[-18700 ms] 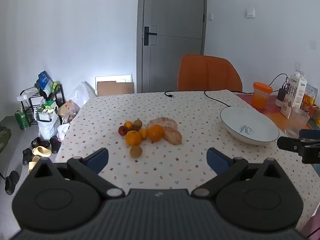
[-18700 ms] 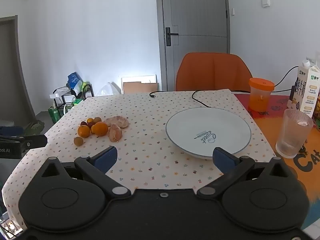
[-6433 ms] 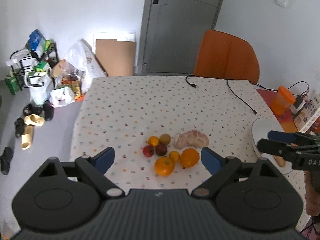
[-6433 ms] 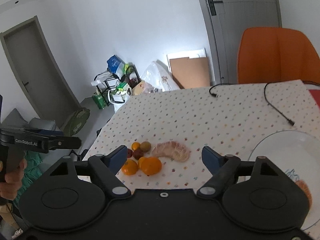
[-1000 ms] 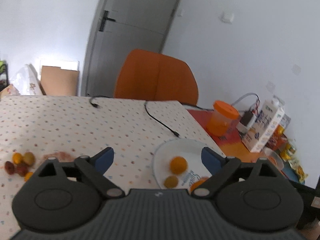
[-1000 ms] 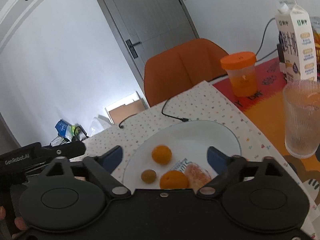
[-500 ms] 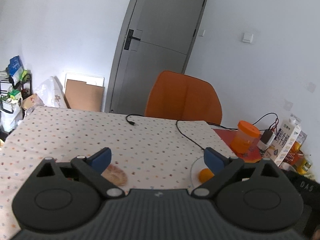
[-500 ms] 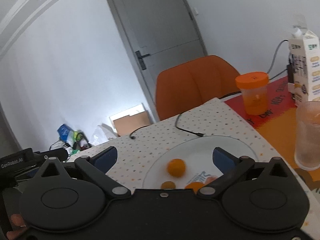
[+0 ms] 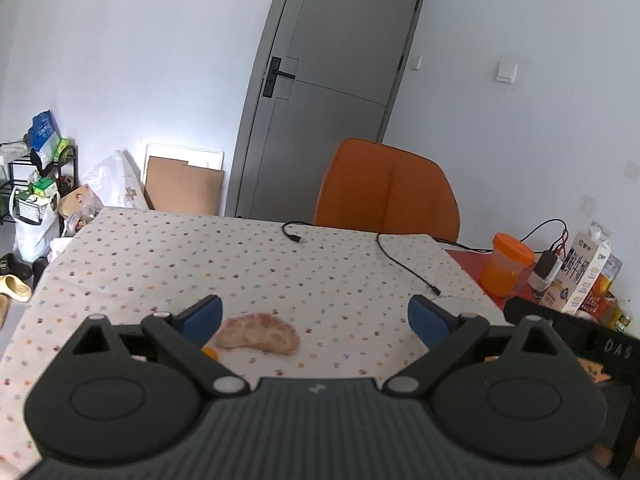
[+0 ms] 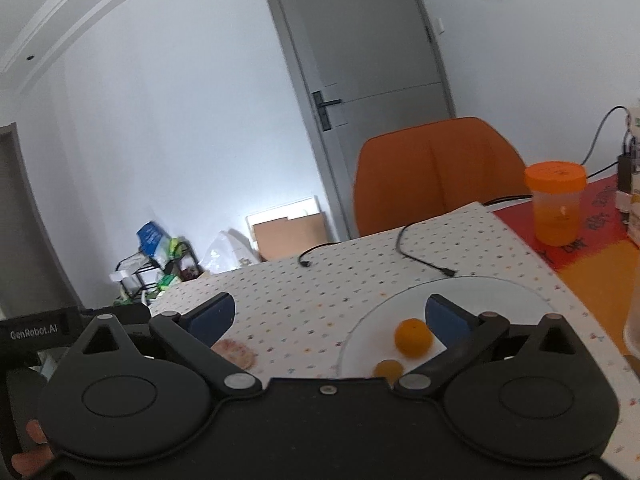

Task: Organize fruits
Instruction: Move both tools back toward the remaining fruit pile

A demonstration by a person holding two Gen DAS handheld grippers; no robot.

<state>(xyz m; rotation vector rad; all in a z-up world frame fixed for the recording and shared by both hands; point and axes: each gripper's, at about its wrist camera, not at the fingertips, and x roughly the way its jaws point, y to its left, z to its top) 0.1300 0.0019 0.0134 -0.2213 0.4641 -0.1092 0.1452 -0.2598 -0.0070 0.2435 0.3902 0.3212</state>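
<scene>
My left gripper is open and empty above the dotted tablecloth. A peeled pomelo piece lies on the cloth between its fingers, nearer the left one. A small orange fruit peeks out by the left finger. My right gripper is open and empty over the table. The white plate holds an orange and a smaller brownish fruit beside the right finger. The pomelo piece also shows in the right wrist view. The plate's rim shows in the left wrist view.
An orange chair stands behind the table. A black cable lies across the cloth. An orange-lidded jar, a milk carton and a charger sit on the red mat at the right. A glass stands at the right edge.
Both grippers have swung left and tilted up. The plate slid toward the right in both views and the pomelo piece came between my left fingers. Both stay open.
</scene>
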